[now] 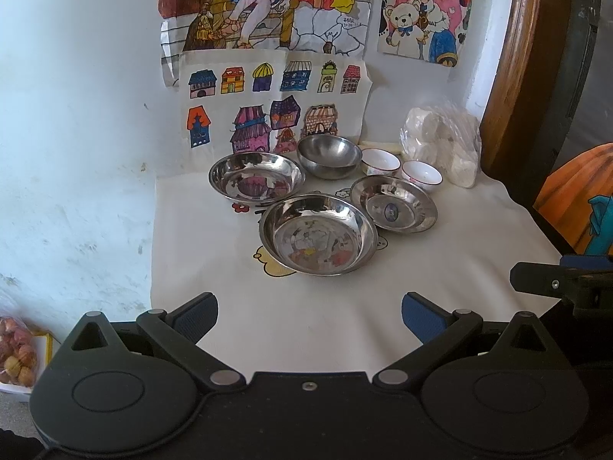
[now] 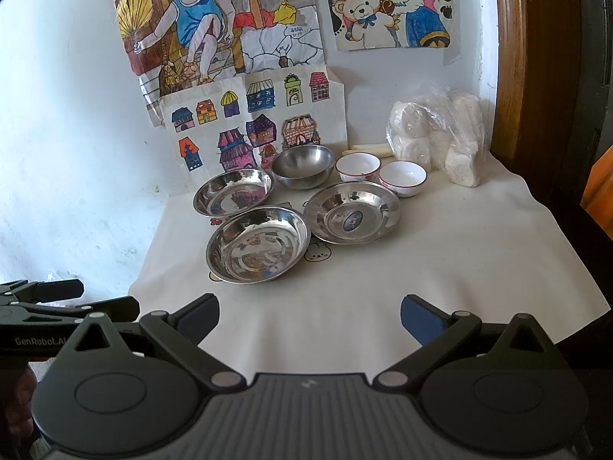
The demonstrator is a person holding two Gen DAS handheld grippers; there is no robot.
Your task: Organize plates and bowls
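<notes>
Three shallow steel plates lie on the white cloth: a near one (image 1: pixel 318 234) (image 2: pixel 257 244), a back-left one (image 1: pixel 256 179) (image 2: pixel 233 191) and a right one (image 1: pixel 393 203) (image 2: pixel 352 211). Behind them stands a deep steel bowl (image 1: pixel 329 155) (image 2: pixel 303 165), with two white red-rimmed porcelain bowls (image 1: pixel 381 161) (image 1: pixel 421 174) (image 2: pixel 358 166) (image 2: pixel 402 177) to its right. My left gripper (image 1: pixel 309 316) and right gripper (image 2: pixel 309 316) both hover open and empty over the cloth's near edge, well short of the dishes.
A clear bag of white lumps (image 1: pixel 444 142) (image 2: pixel 440 140) sits at the back right beside a wooden frame (image 2: pixel 513 57). Drawings (image 1: pixel 276 111) hang on the wall behind. A bag of small fruit (image 1: pixel 17 352) lies low on the left. The cloth's front (image 2: pixel 345 291) is bare.
</notes>
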